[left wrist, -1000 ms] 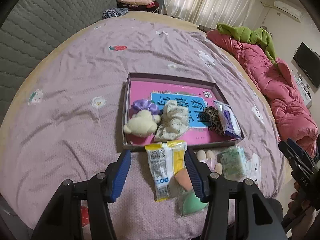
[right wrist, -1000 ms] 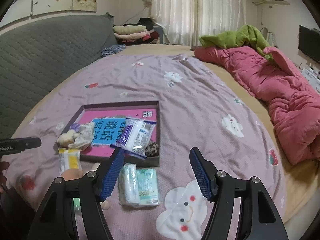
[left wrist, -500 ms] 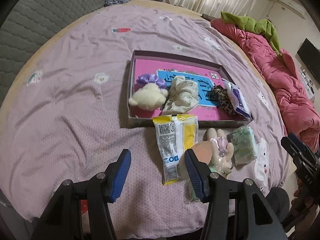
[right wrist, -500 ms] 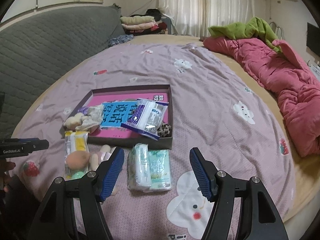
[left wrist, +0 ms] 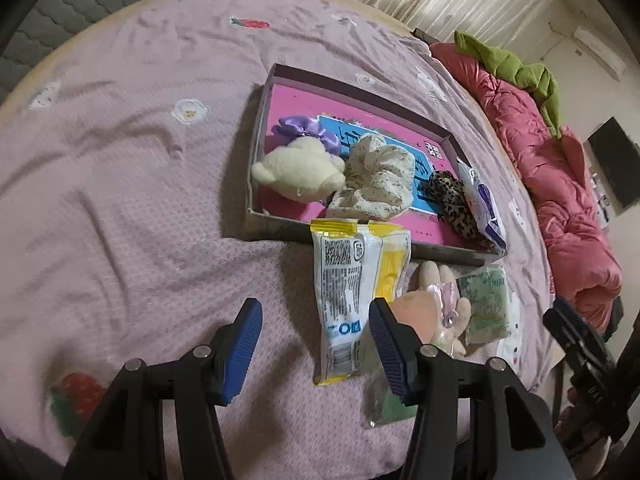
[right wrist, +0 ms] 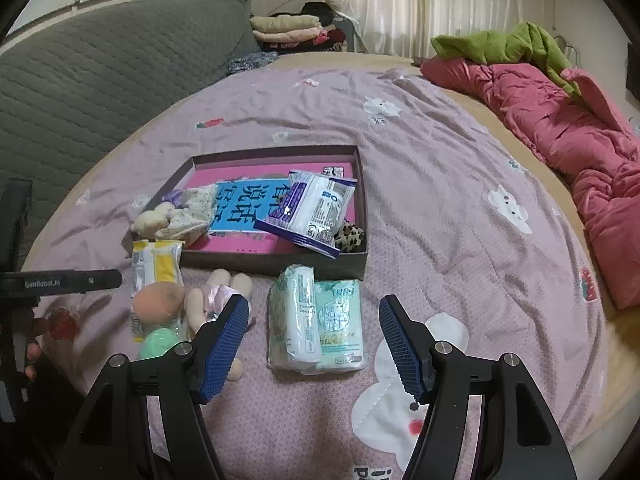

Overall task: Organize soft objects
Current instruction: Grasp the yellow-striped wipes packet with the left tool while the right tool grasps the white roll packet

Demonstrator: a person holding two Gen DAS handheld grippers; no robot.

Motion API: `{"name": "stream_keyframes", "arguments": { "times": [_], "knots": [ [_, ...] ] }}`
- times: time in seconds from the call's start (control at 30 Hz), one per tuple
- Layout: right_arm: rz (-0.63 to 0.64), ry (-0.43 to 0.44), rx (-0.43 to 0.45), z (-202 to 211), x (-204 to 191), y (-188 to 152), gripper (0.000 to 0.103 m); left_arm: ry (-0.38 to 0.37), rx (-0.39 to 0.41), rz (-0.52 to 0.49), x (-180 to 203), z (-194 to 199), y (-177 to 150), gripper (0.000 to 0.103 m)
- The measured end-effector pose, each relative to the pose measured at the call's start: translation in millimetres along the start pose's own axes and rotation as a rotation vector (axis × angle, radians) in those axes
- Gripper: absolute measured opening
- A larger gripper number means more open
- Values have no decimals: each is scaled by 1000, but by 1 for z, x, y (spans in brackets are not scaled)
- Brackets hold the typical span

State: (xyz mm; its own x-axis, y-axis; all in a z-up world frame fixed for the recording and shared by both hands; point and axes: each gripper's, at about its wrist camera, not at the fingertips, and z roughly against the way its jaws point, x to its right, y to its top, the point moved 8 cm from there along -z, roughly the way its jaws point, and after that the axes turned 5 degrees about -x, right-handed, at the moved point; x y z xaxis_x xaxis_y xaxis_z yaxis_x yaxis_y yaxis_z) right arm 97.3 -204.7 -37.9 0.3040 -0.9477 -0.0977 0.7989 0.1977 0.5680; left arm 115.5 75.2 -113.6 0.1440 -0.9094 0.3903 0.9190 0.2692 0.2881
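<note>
Bed (right wrist: 420, 128), curtained window (right wrist: 420, 4), prob. TV (left wrist: 612, 168)

Left gripper's side (right wrist: 60, 282): "GenRobot.AI" is printed in pale letters on the black body.
Right gripper's body (left wrist: 592, 390): the letters "DAS" are seen.
Box floor (right wrist: 256, 204): large Chinese characters are printed on a blue panel; they cannot be fully read.
Green tissue pack (right wrist: 340, 320): "1989" appears near the top; the rest is unclear.

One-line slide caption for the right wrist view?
Open right claw hovers above a green tissue pack lying beside the box on the bed.
</note>
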Motion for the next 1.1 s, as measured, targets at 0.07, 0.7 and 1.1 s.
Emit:
{"name": "stream_keyframes", "arguments": {
  "times": [0.07,0.7,1.1],
  "knots": [
    [2,4,-12,-5,0,-1,70,-26,-6,-1,2,-6,4,55],
    [-23,70,-116,-54,-6,-16,70,-172,-48,12,15,-47,24,55],
    [-6,97,-116,-64,-13,-11,56,-289,-57,38,23,-54,31,50]
  ]
}}
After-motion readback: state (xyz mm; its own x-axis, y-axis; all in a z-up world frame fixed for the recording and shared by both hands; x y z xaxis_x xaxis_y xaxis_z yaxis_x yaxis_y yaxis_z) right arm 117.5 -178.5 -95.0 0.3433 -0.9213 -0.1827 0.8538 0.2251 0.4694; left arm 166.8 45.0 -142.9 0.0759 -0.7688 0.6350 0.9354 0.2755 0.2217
